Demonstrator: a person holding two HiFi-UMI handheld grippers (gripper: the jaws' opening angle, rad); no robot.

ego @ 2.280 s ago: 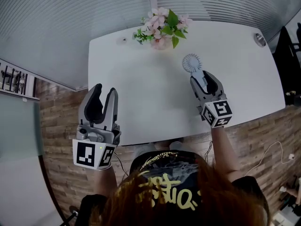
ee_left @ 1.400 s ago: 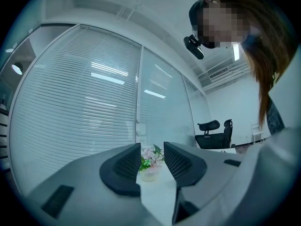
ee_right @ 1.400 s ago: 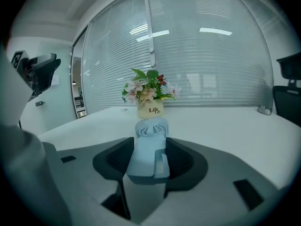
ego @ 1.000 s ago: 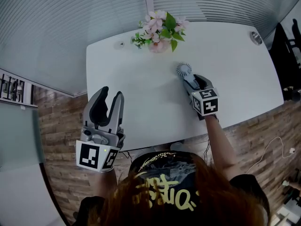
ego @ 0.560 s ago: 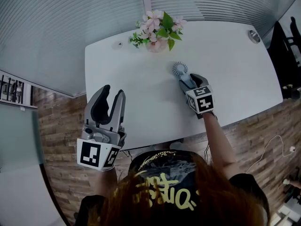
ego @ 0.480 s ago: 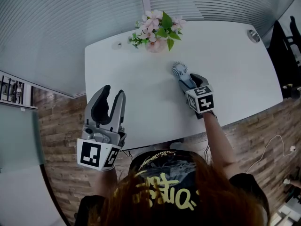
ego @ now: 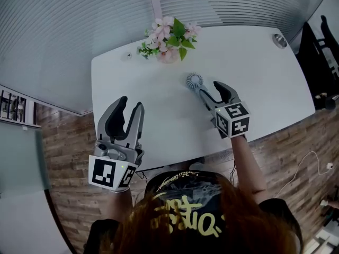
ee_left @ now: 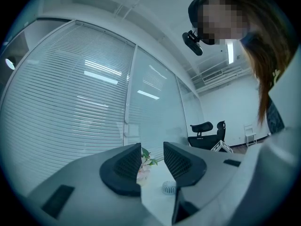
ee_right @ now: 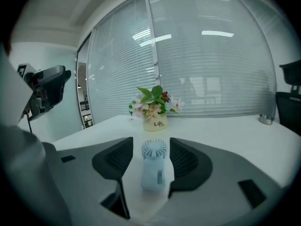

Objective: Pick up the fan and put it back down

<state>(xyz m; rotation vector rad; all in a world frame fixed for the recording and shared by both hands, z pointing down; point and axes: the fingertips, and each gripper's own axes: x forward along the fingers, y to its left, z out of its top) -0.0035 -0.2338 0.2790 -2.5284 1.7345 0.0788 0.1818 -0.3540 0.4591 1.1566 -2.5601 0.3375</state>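
Note:
A small pale blue hand fan (ego: 194, 81) lies on the white table (ego: 259, 83), its round grille pointing away from me. My right gripper (ego: 210, 89) hovers just behind it, and its jaws are opening. In the right gripper view the fan (ee_right: 154, 168) sits between the two black pads (ee_right: 114, 160) with a gap on each side, touched by neither. My left gripper (ego: 130, 103) is open and holds nothing, near the table's front left edge. The left gripper view shows the fan (ee_left: 168, 187) small and far beyond that gripper (ee_left: 152, 149).
A pot of pink flowers (ego: 168, 38) stands at the table's far edge, behind the fan, also in the right gripper view as a flower pot (ee_right: 154, 108). A small round metal fitting (ego: 279, 40) sits at the far right corner. Glass walls with blinds surround the table. An office chair (ee_left: 204, 131) stands beyond.
The right gripper's jaws have spread off the fan's handle and the gripper has lifted a little, leaving the fan on the table. The left gripper has barely shifted.

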